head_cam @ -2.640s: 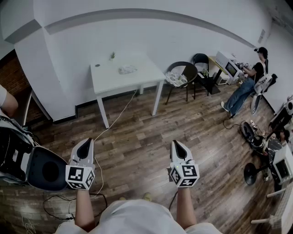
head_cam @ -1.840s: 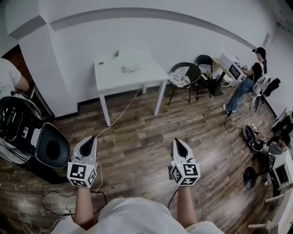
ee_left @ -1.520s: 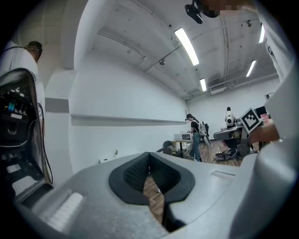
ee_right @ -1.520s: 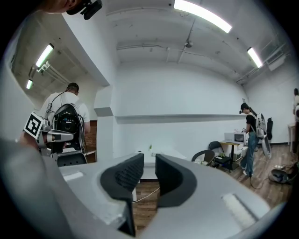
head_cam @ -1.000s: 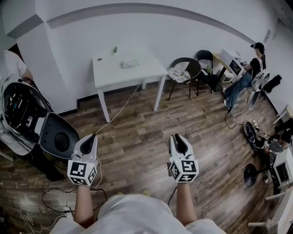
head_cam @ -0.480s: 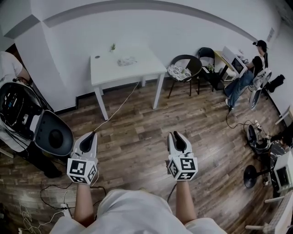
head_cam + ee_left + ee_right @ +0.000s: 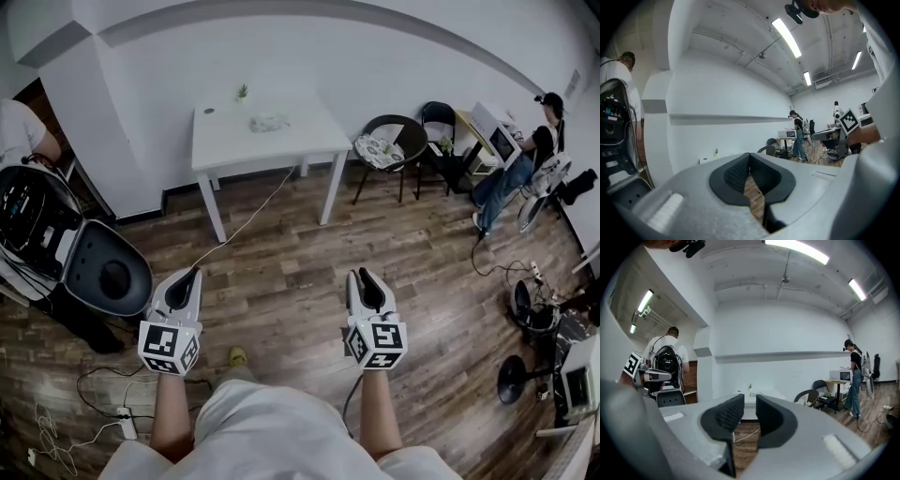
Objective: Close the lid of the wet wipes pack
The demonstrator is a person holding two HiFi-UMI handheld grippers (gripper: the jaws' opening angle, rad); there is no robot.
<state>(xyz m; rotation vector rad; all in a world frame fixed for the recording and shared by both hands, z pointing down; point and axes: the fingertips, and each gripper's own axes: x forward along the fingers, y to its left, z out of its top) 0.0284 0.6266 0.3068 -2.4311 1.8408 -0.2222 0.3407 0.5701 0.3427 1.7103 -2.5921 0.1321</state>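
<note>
Stepped slightly nearer the white square table (image 7: 281,145) bearing the small pale wet wipes pack (image 7: 268,123), still far from the empty left gripper (image 7: 192,274), jaws together, and right gripper (image 7: 364,275), jaws slightly apart, so lid work not yet started.

Wet wipes pack (image 7: 269,122) lying flat on white table (image 7: 234,145); lid state unreadable.

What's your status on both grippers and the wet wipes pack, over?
Left gripper shut, empty; right gripper open, empty. Wet wipes pack on white table across the room, too far to tell if closed. Floor cable lies between.
</note>
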